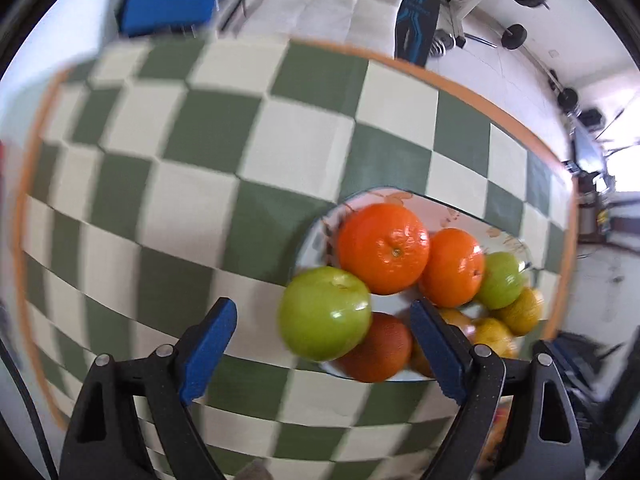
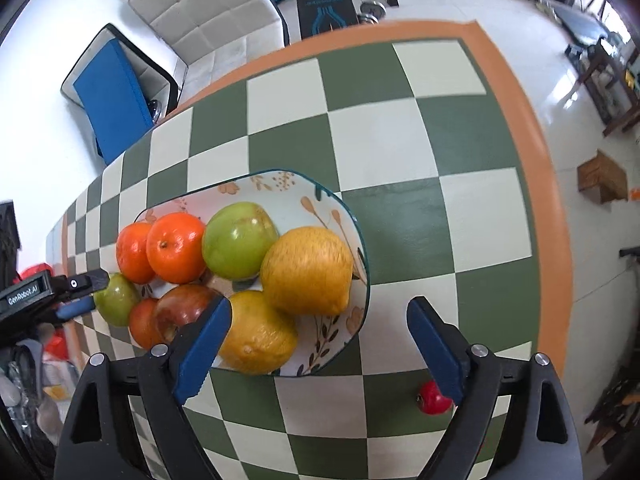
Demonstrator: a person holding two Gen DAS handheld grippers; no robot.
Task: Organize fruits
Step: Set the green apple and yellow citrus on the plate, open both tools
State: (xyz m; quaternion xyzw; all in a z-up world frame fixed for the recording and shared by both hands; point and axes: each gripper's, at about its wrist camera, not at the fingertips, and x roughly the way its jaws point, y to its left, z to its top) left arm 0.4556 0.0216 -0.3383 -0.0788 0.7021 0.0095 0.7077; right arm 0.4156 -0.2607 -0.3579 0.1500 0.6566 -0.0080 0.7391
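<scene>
Fruits fill the floral plate (image 2: 320, 200) on the checkered table (image 2: 460, 140): oranges (image 2: 175, 247), green apples (image 2: 238, 240), lemons (image 2: 306, 270) and a red apple (image 2: 180, 312). The left gripper (image 1: 324, 344) and the right gripper (image 2: 318, 344) both stand wide apart, gripping nothing. A small red fruit (image 2: 434, 398) lies off the plate, near the right gripper.

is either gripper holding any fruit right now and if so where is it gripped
Nothing is held. The left gripper and right gripper both hang with jaws wide open above the plate of fruit, no pads pressing on anything.
</scene>
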